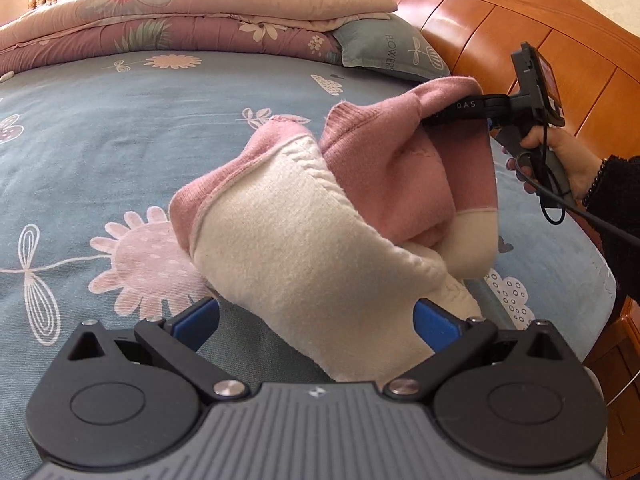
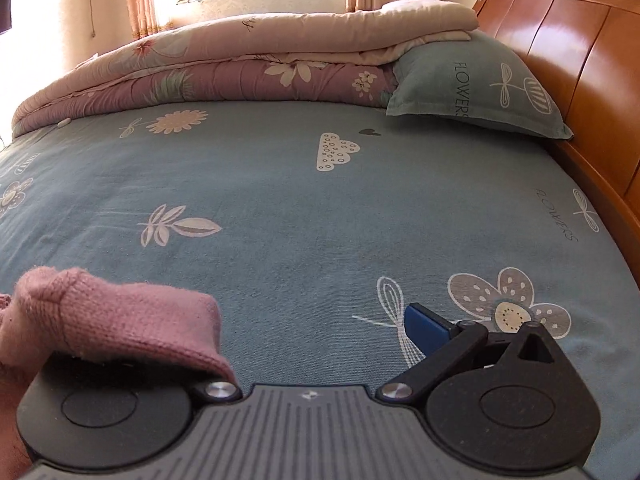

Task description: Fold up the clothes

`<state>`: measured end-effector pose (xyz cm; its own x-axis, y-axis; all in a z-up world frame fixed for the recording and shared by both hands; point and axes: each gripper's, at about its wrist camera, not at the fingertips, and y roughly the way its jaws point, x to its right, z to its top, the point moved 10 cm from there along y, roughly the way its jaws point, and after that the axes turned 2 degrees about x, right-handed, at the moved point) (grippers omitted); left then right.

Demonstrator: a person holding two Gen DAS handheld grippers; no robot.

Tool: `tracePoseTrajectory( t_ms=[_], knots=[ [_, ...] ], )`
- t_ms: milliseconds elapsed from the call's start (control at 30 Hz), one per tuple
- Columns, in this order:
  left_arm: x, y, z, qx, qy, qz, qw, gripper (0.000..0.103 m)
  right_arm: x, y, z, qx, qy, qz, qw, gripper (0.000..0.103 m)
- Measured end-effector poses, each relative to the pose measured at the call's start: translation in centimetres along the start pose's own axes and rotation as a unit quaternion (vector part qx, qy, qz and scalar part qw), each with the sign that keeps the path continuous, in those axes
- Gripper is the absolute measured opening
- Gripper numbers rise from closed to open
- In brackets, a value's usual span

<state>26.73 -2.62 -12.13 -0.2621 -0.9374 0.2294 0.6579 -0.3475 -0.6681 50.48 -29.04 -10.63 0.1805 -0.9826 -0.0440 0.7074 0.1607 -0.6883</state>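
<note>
**Sweater slung between two tools above the bed**

Left wrist view: the left tool (image 1: pixel 316 320) stands wide, its blue pads (image 1: pixel 198 320) either side of the sweater's (image 1: pixel 304 240) cream part, which lies across the opening; whether the pads press it I cannot tell. The sweater rises off the bed (image 1: pixel 120 128) toward the right tool (image 1: pixel 448 114), which is buried in the pink fabric near the top, seemingly to carry that end up so the cloth hangs free for a fold. A hand (image 1: pixel 560 160) grips its handle, close to the headboard (image 1: pixel 520 40).

Right wrist view: pink knit drapes over the right tool's left side, hiding one finger. The other pad (image 2: pixel 426 328) is bare and swung outward, so the tool looks wide, the sweater apparently hooked rather than pinched. The bed ahead lies open as far as the pillow (image 2: pixel 480 88) and quilt (image 2: pixel 240 60), room for laying the sweater down.
</note>
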Motion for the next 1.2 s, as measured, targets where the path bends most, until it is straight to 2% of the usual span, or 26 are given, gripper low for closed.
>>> tracePoseTrajectory(
  t_ms=[100,200,267,333,400,600,700,833,933,1000,1100,1200],
  knots=[
    [-0.6,0.8,1.0,0.002,0.002,0.007,1.0,0.102,2.5,2.6,0.0,-0.029,0.039,-0.009,0.999,0.103],
    [-1.3,1.8,2.1,0.006,0.0,0.017,0.9998,0.102,5.5,4.8,-0.5,-0.049,0.074,-0.046,0.995,0.103],
    [-1.8,2.5,2.8,0.008,-0.003,0.022,0.9997,0.102,6.6,6.2,-2.2,-0.094,0.092,-0.042,0.99,0.103],
    [-1.9,3.2,3.3,0.006,-0.008,0.027,0.9996,0.102,6.5,6.5,-3.7,-0.119,0.081,-0.029,0.989,0.103],
    [-1.5,3.5,3.4,0.006,-0.007,0.025,0.9996,0.102,5.7,5.1,-4.7,-0.115,0.052,-0.021,0.992,0.103],
    [0.0,3.0,2.2,-0.009,-0.002,0.016,0.9998,0.102,2.2,-2.9,-5.9,-0.061,-0.014,0.024,0.998,0.103],
    [0.6,2.2,1.6,-0.015,-0.002,0.015,0.9998,0.102,-0.7,-7.0,-6.7,-0.038,-0.031,0.07,0.996,0.103],
    [0.4,1.1,0.6,-0.022,-0.018,0.019,0.9994,0.102,-6.8,-10.8,-8.6,-0.037,-0.062,0.18,0.981,0.103],
    [-0.2,0.0,-0.7,-0.029,-0.034,0.025,0.9987,0.102,-12.2,-12.5,-11.3,-0.045,-0.114,0.249,0.961,0.103],
    [-0.6,-0.8,-1.4,-0.033,-0.038,0.032,0.9982,0.102,-14.7,-12.1,-13.0,-0.056,-0.132,0.259,0.955,0.103],
    [-1.5,-2.5,-2.3,-0.035,-0.042,0.042,0.9976,0.102,-17.1,-11.1,-15.1,-0.078,-0.135,0.256,0.954,0.103],
    [-2.7,-4.1,-2.9,-0.03,-0.049,0.049,0.9971,0.102,-18.7,-11.6,-15.6,-0.056,-0.157,0.224,0.96,0.103]
  ],
)
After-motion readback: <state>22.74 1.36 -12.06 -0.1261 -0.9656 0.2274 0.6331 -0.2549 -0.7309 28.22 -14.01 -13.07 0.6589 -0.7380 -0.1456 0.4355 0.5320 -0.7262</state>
